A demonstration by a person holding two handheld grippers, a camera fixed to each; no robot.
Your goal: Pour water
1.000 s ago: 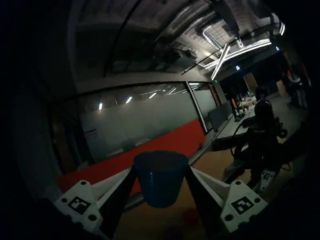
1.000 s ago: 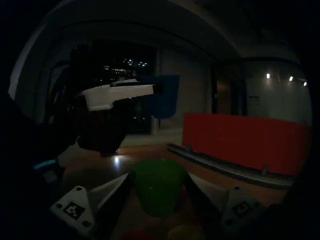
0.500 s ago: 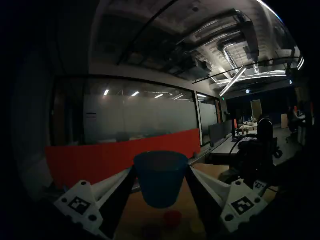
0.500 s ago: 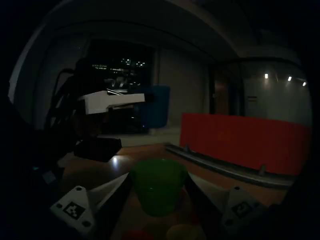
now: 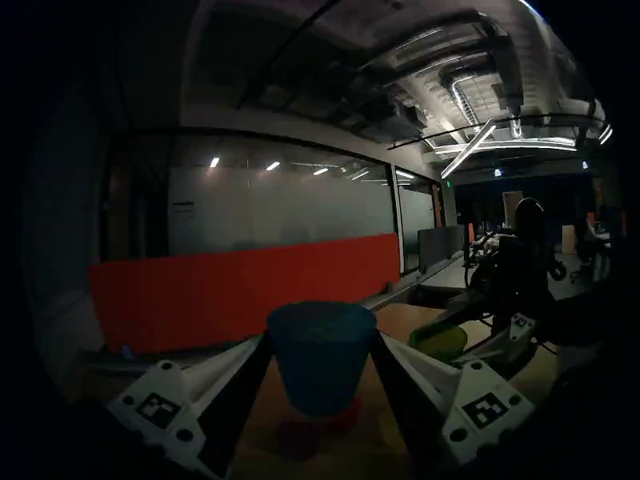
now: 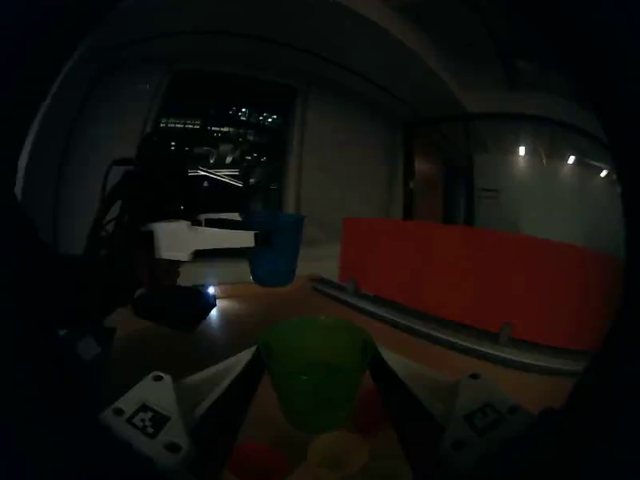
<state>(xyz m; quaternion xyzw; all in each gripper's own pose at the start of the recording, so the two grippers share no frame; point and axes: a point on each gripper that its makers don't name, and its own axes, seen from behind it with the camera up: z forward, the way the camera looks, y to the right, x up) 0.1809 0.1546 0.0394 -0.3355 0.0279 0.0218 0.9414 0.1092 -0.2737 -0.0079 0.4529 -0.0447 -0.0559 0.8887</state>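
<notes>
In the left gripper view, a blue cup (image 5: 322, 356) stands upright between my left gripper's (image 5: 322, 376) fingers, which are shut on it above a wooden table (image 5: 376, 432). In the right gripper view, a green cup (image 6: 314, 372) sits upright with my right gripper (image 6: 314, 384) shut on it. In the left gripper view, the right gripper with its green cup (image 5: 438, 342) is at the right, close by. In the right gripper view, the blue cup (image 6: 274, 248) hangs upright at left, held by the left gripper's white fingers (image 6: 200, 238).
The room is dark. A red partition (image 5: 240, 288) with a metal rail runs along the table's far edge. Red and yellow round items (image 6: 336, 448) lie on the table below the cups. A dark stand (image 6: 172, 304) sits behind the left gripper.
The left gripper has tipped the blue cup back to level and lowered it toward the table. The right gripper with the green cup has come closer to it.
</notes>
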